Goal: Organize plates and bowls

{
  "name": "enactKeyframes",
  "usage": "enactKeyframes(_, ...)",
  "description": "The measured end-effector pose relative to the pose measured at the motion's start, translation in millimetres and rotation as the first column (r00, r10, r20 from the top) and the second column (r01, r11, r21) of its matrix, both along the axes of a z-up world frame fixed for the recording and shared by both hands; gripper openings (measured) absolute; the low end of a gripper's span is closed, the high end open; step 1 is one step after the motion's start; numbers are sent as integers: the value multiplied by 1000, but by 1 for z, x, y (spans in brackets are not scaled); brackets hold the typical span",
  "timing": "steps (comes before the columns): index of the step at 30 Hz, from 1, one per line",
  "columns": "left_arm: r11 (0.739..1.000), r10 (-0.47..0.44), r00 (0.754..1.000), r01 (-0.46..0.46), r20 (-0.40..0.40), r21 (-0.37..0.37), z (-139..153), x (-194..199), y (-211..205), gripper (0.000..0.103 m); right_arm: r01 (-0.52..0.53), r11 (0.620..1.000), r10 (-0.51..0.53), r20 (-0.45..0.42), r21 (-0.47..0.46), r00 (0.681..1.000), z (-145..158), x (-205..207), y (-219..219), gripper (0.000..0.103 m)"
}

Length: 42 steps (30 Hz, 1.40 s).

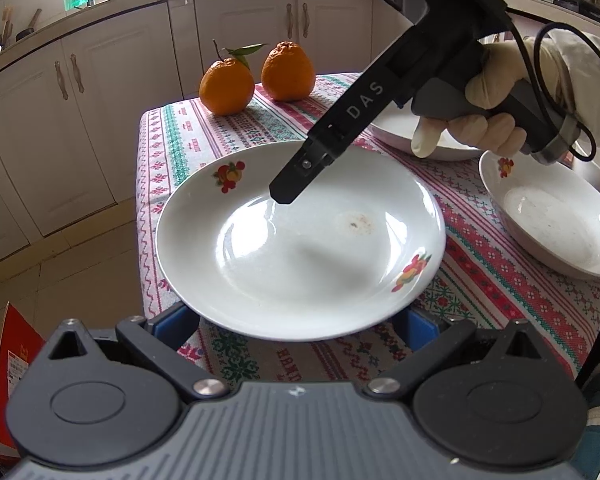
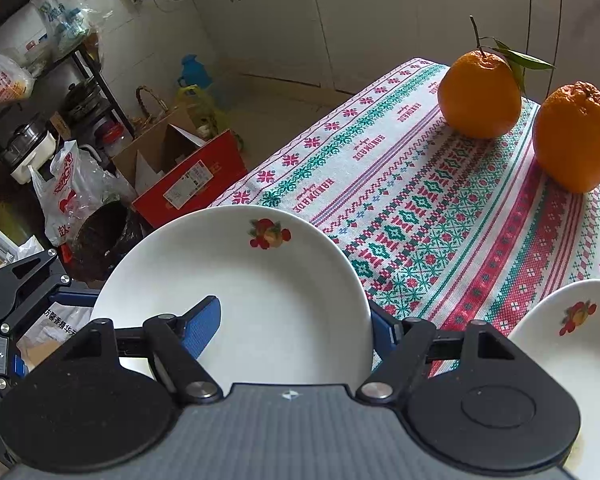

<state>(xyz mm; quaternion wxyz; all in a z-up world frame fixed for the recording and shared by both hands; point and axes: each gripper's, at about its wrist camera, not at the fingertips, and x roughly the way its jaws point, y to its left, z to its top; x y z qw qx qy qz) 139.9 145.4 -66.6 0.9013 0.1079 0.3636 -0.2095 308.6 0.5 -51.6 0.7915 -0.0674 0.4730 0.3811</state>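
Nearest my left lens is my left tool (image 1: 296,322), its two blue pads spread wide at either side of the near rim of a white plate (image 1: 300,240); the pads sit under or beside that rim, and I cannot tell whether they touch it. The plate lies at the near corner of the counter (image 1: 480,280), on the patterned cloth, overhanging the edge a little. It has two fruit prints on its rim and a small brownish mark inside.

My right tool (image 2: 296,326) reaches over the same plate (image 2: 260,288) from the right side. One blue pad lies over the inside of the plate and the other sits outside the rim, so the jaws straddle the rim with a gap between them, not pressed together. In the left view the black tip of this tool (image 1: 286,194) hovers at the far inner slope of the plate, and my gloved right hand (image 1: 488,120) grips the handle.

I count three dishes: the plate, a white bowl (image 1: 552,224) with fruit prints well to its right, and another white dish (image 1: 424,136) behind my hand, mostly hidden.

Two oranges (image 1: 227,87) stand at the far end of the counter, just beside each other; the left one has a stem with leaves.
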Motion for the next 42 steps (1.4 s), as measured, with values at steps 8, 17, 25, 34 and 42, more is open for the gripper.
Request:
enactKeyframes(8, 1000, -2, 1000, 2, -1, 1, 0, -1, 0, 102, 1, 1000, -1, 8, 1, 1000, 0, -1, 0, 83)
enactKeyframes(17, 1000, 8, 1000, -8, 6, -7, -3, -1, -1, 102, -10, 1000, 10, 22, -5, 1000, -1, -5, 3, 88)
enactKeyframes(25, 1000, 3, 1000, -3, 9, -7, -2, -2, 0, 102, -8, 1000, 8, 21, 4, 1000, 2, -8, 1, 103)
enactKeyframes(34, 1000, 23, 1000, -22, 14, -18, 4, -11, 2, 102, -1, 1000, 3, 80, -22, 997, 18, -24, -5, 103)
enactKeyframes(42, 999, 44, 999, -43, 30, -23, 15, -33, -1, 102, 22, 1000, -18, 140, -22, 990, 42, -55, -20, 103)
